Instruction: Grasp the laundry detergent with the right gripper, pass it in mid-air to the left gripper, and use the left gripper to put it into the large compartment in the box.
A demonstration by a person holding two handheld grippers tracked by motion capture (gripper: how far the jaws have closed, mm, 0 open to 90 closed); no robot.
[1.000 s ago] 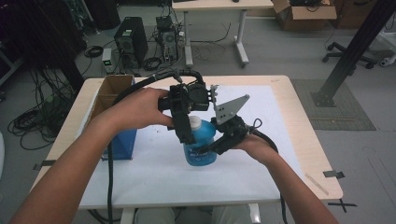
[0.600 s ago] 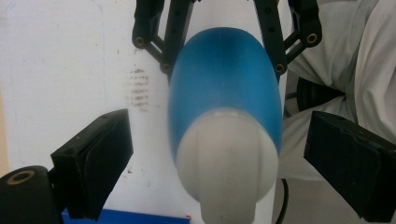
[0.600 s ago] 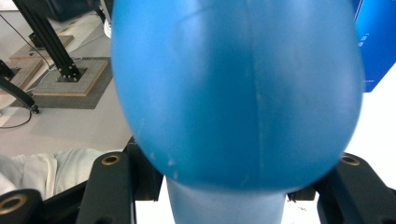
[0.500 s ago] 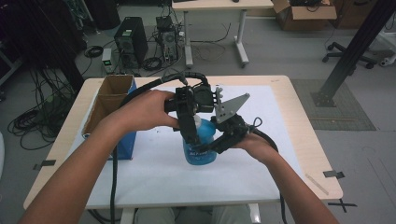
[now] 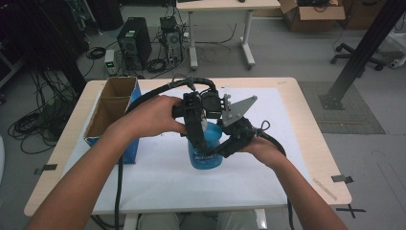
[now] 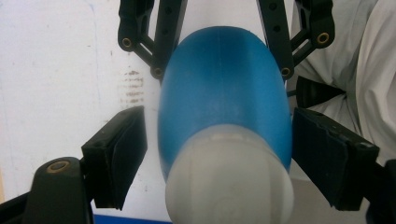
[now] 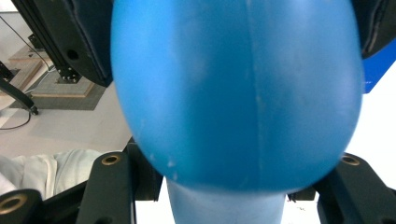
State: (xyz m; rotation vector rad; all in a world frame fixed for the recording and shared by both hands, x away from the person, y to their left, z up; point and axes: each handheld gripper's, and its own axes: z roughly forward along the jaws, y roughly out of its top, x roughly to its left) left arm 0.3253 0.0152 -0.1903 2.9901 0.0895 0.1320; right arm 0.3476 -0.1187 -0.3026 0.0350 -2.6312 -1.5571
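Blue plastic bottle (image 5: 205,151), the single one, stands on the table's white sheet (image 5: 287,143) beside one cardboard box (image 5: 112,108). Right gripper (image 5: 218,152) clamps the bottle's body. Left gripper (image 6: 217,154), jaws just closing, straddles the white cap (image 6: 229,179) without touching; centre both pads before squeezing.

The bottle (image 5: 206,152) is bright blue with a pale, whitish cap (image 6: 229,186) and light lettering on its side. Both hand-held grippers, left (image 5: 197,136) and right (image 5: 225,148), are black. The table (image 5: 306,100) is light wood under a white sheet (image 5: 163,177). The cardboard box (image 5: 112,108) is brown inside, blue outside.
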